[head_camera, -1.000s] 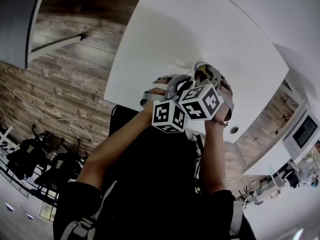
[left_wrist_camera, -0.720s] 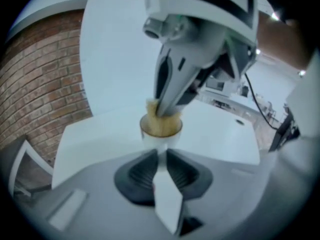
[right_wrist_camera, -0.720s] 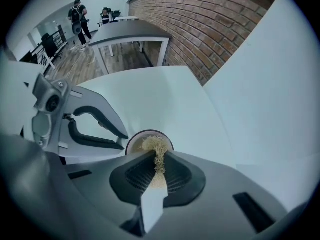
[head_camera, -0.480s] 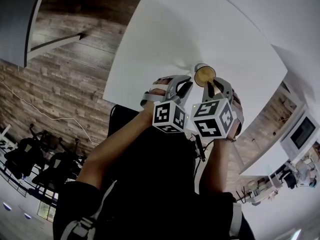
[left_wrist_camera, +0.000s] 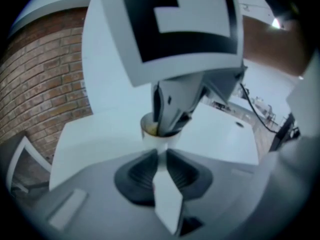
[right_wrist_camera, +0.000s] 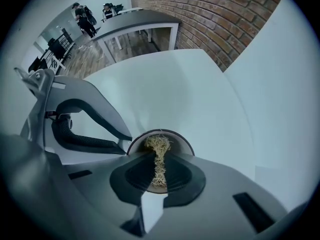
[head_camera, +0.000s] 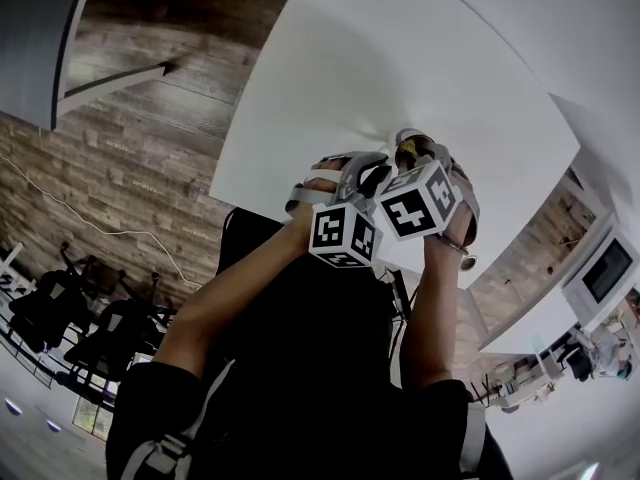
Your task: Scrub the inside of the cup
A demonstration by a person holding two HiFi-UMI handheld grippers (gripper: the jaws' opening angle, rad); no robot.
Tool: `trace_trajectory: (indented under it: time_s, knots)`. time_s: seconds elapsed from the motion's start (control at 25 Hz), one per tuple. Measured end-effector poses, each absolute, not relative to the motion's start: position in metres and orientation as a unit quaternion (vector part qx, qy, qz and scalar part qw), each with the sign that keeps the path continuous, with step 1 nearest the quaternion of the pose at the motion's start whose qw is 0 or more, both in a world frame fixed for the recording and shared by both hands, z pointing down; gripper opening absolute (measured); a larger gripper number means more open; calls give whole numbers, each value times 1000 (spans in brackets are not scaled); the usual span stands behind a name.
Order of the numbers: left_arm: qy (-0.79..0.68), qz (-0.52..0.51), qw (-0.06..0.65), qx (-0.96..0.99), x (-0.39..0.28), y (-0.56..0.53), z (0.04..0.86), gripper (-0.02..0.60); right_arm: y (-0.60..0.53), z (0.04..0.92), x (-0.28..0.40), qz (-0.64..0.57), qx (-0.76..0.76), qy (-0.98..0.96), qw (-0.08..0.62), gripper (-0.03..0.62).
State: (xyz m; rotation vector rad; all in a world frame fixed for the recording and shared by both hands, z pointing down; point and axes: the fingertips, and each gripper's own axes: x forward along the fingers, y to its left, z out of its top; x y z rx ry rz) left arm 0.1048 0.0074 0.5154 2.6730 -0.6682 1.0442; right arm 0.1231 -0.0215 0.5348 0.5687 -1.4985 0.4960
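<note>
Far left: dark wood-plank floor [head_camera: 150,138], cut off by the long curved edge of a smooth white table [head_camera: 400,48]. Broad bare tabletop beyond and to the right of the work, open for movement on those sides. Left of centre: left gripper [left_wrist_camera: 161,159], grey moulded plastic with ribbed black pads, jaws drawn close and clamped on the wall of the cup [left_wrist_camera: 150,134]. Centre: cup small, round-mouthed, white outside, placed over the table not far from its near edge. Just right: right gripper [right_wrist_camera: 159,169], same grey build, directly above the cup's mouth, jaws closed on a scrubber [right_wrist_camera: 158,146]. Scrubber a straw-coloured tangle of wiry fibres, pinched to a narrow strand between the pads, its loose tuft inside the rim. Upper right in the right gripper view: red brick wall [right_wrist_camera: 215,19] past the table's edge.
</note>
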Motion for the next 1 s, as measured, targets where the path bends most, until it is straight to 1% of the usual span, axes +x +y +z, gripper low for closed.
trace_trajectory:
  time_s: [0.24,0.56,1.0]
  knots:
    - [-216,357,90,904,105,13,517,60,-8,521,117,272,204,-690,639,29]
    - [-208,357,89,906,105,14,517,60,0,474,118,276,192,-713,616,29]
    - [-208,358,85,906,104,14,517,58,-6,521,112,288,187,-702,623,29]
